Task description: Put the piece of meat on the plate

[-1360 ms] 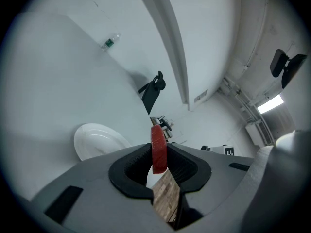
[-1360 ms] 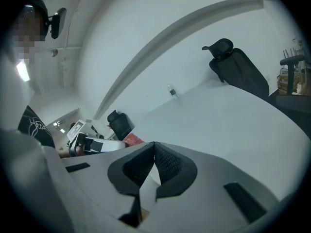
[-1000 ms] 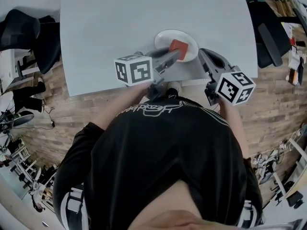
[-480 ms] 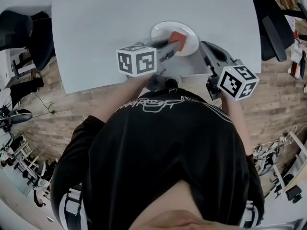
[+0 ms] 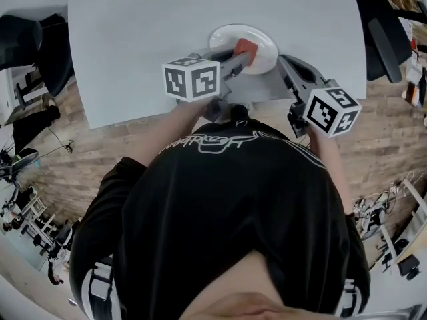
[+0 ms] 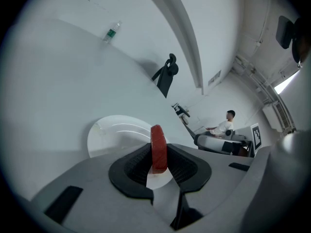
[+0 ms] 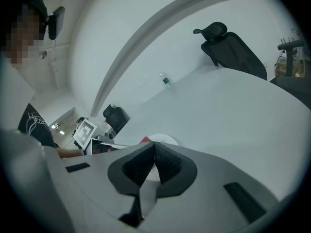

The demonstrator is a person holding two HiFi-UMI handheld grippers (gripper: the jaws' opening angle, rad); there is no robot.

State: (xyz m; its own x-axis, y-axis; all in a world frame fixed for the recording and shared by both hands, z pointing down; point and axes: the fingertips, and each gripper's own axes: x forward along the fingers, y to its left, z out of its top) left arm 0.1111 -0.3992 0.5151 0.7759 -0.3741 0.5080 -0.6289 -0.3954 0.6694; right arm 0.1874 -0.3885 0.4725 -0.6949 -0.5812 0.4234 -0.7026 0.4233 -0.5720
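Note:
A white plate (image 5: 223, 39) lies on the pale table near its front edge. A red piece of meat (image 5: 245, 47) hangs over the plate's middle, clamped upright between the pads of my left gripper (image 5: 247, 58). In the left gripper view the meat (image 6: 158, 147) stands on edge between the black pads, with the plate (image 6: 114, 132) just beyond and below. My right gripper (image 5: 282, 63) rests by the plate's right rim. Its jaws (image 7: 154, 145) meet at the tips with nothing between them, and the plate (image 7: 168, 141) shows past them.
A small water bottle (image 6: 111, 32) stands far back on the table (image 5: 147, 32). Black office chairs (image 5: 33, 45) flank the table on both sides. A person (image 6: 224, 126) sits in the background of the left gripper view. The table's front edge runs just under both grippers.
My left gripper has sunk toward the plate with the meat still in it. The right gripper has stayed about where it was.

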